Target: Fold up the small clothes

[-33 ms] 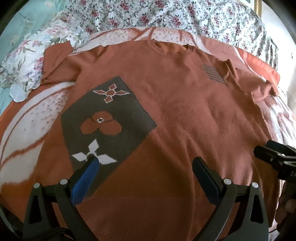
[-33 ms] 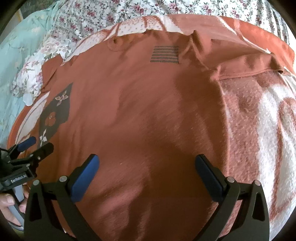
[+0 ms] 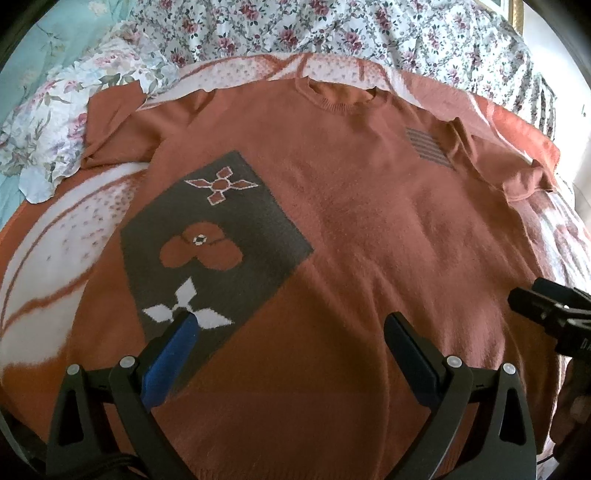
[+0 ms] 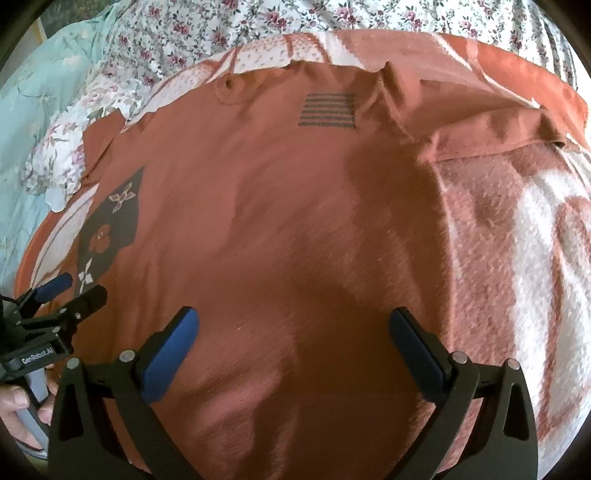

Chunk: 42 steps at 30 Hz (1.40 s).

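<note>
1. Floral bedding point(image 3: 332, 33) lies beyond a rust-and-white blanket point(image 3: 48, 280).
2. Spread flat on that blanket is the rust sweater point(image 3: 369, 221), neckline at the far side.
3. Left gripper point(image 3: 291, 336) hovers above the sweater's hem, fingers spread wide, holding nothing.
4. Right gripper point(image 4: 295, 332) likewise hovers with fingers spread above the sweater.

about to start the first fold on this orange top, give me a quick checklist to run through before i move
1. Rust-orange short-sleeved knit sweater lies spread flat, front up: ok.
2. Left gripper jaws wide apart, holding nothing: ok.
3. Right gripper jaws wide apart, holding nothing: ok.
4. Sleeves smooth: not ok; the sleeve beside the grey striped patch is rumpled.
5. Bottom hem position against either gripper: cannot tell, hidden behind the gripper bodies.
6. Nothing lying on the sweater: ok.
</note>
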{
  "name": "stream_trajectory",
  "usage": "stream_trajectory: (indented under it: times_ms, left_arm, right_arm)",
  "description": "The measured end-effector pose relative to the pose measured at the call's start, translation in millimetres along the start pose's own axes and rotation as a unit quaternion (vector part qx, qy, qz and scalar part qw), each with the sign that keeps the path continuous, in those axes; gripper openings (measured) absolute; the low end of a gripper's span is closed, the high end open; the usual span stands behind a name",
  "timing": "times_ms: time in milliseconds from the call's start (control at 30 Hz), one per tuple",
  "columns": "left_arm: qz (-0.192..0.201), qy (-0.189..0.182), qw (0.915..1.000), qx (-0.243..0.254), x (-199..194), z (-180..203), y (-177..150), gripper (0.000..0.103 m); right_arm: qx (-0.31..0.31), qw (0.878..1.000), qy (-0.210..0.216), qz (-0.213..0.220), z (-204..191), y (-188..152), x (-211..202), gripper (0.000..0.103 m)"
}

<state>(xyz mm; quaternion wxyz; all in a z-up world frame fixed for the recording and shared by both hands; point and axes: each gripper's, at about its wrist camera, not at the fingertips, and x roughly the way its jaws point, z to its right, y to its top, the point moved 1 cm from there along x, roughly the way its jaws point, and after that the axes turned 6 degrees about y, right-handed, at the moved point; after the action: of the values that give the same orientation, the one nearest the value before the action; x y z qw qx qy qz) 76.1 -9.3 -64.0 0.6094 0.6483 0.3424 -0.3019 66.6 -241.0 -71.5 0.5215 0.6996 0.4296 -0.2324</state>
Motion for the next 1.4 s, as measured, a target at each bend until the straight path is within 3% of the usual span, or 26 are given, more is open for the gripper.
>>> stream_trajectory:
  times_ms: [300,467,567,900,1000,1200,1333,1400]
  left_arm:
    - [-0.009,0.012,0.9999,-0.001,35,9,29,0.101]
    - [-0.040,0.025,0.9989,-0.005,53,17,57,0.101]
    - [-0.060,0.038,0.9975,-0.003,54,24,76,0.101]
    - [-0.089,0.099,0.9909,-0.017,49,65,107,0.100]
    - [-0.093,0.116,0.9884,-0.031,39,85,109,0.100]
    - [-0.112,0.123,0.9854,-0.034,27,122,107,0.100]
    - [-0.119,0.129,0.9834,-0.044,20,135,107,0.100]
    - [-0.123,0.130,0.9825,-0.052,19,137,107,0.100]
  right_arm:
    - [-0.005,1.000,0.024,-0.011,19,31,22,0.097]
    - [0.022,0.999,0.034,-0.035,48,64,28,0.079]
    - [0.038,0.998,0.020,-0.044,73,83,21,0.077]
    - [0.123,0.990,-0.071,-0.025,240,144,-47,0.072]
    - [0.155,0.984,-0.089,-0.027,299,154,-59,0.064]
    - [0.213,0.968,-0.128,-0.029,405,180,-55,0.060]
    - [0.274,0.952,-0.135,-0.025,459,198,-40,0.059]
    - [0.284,0.949,-0.133,-0.027,473,205,-29,0.060]
